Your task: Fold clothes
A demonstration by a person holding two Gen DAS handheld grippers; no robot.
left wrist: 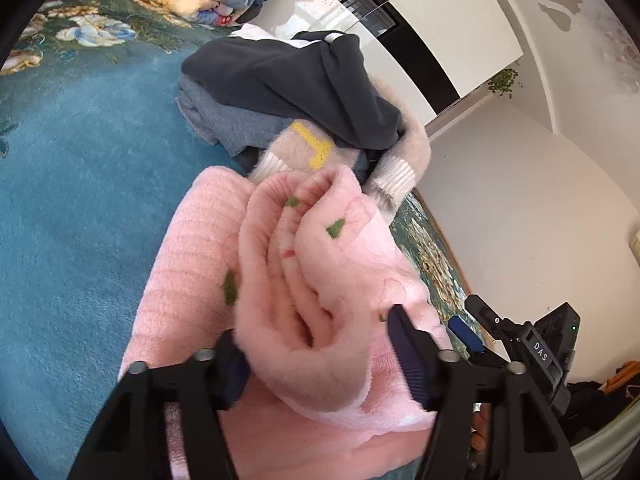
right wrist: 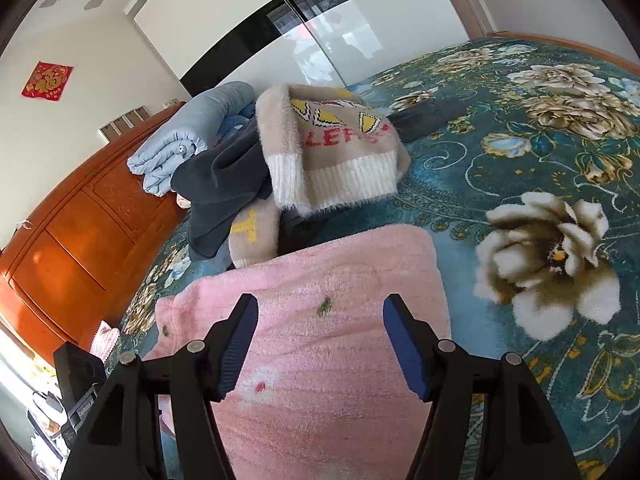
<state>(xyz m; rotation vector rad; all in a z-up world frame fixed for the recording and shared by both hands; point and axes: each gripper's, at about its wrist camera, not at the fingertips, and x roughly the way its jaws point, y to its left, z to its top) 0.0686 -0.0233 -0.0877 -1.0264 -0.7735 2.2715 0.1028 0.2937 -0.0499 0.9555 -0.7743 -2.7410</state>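
A pink fleece garment [left wrist: 304,264] with small green marks lies on the blue bedspread [left wrist: 80,184]. My left gripper [left wrist: 316,328] has a thick bunched fold of it between its fingers, which stand wide around the fabric. In the right wrist view the same pink garment [right wrist: 320,312] lies flat and partly folded under my right gripper [right wrist: 320,316], which is open and empty just above it. My right gripper also shows in the left wrist view [left wrist: 472,332], at the right edge of the garment.
Behind the pink garment is a pile: a beige fuzzy sweater [right wrist: 332,148] with white cuffs, a dark grey garment [left wrist: 296,80] and a grey-blue one [left wrist: 228,120]. Folded quilts [right wrist: 192,136] lie by the wooden headboard [right wrist: 80,232]. A white wardrobe [right wrist: 300,20] stands behind.
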